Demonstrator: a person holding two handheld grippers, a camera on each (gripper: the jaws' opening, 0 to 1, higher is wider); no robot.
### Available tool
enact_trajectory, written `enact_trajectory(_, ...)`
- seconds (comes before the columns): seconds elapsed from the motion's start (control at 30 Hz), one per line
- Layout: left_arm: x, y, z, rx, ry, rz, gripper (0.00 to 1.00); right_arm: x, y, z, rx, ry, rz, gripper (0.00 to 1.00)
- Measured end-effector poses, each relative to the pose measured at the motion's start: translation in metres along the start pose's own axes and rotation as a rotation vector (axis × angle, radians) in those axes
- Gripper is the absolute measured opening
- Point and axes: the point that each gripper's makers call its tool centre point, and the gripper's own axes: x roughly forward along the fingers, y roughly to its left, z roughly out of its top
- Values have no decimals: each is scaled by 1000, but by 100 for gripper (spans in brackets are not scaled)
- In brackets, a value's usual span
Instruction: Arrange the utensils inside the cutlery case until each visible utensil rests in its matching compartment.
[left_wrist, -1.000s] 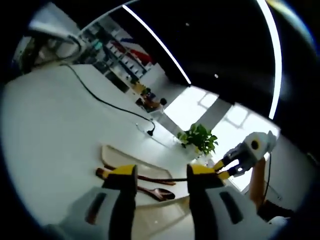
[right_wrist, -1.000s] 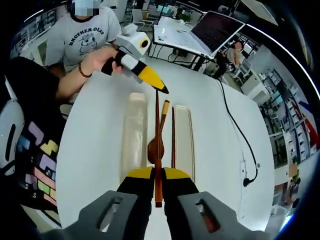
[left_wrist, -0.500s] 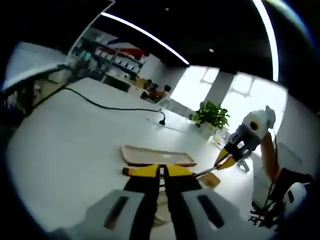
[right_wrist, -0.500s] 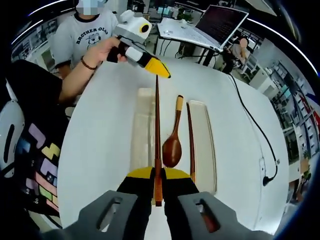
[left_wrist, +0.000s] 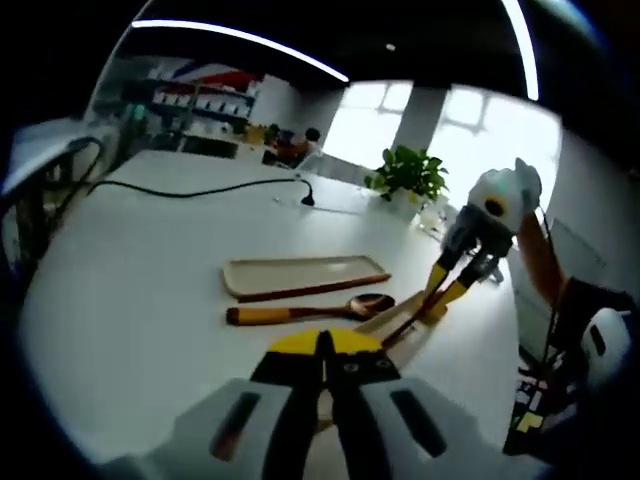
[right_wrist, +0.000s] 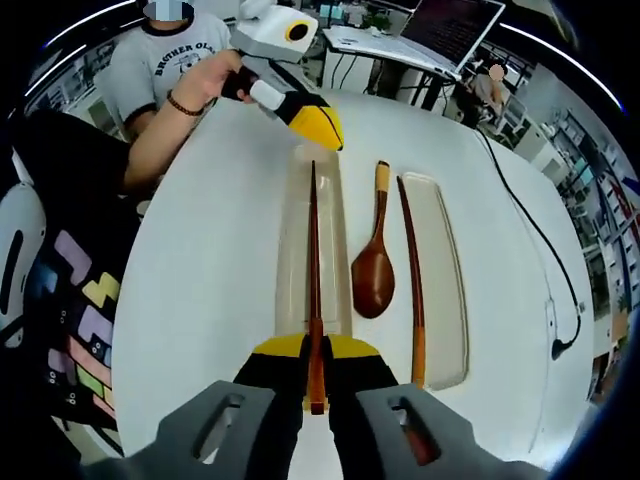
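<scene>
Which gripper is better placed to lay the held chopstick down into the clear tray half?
The right gripper, probably. Its jaws are shut on the chopstick, which already runs lengthwise over the clear tray half. The left gripper sits at the chopstick's far tip, jaws shut, and could only steady it.

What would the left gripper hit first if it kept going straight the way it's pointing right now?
Probably the wooden spoon, lying crosswise just beyond the left gripper and its shut jaws. Past that lie a chopstick and the tray. Height above the table is unclear.
</scene>
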Motion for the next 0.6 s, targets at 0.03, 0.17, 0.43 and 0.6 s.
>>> enact_trajectory(0.03,0,0,0,2,1,2,1,1,2,-1,7,0,7,4)
enact_trajectory(0.17,-1,-1,2,5,-9,3,1,4,4,-4,11,3,13,4)
enact_trajectory(0.43,-2,-1,3,21,-16,6,1,5,5,-6,54,1,23,4)
enact_trajectory(0.6,-2,-3,3,34,-9,21,1,4,-1,-7,81,-15,19,5)
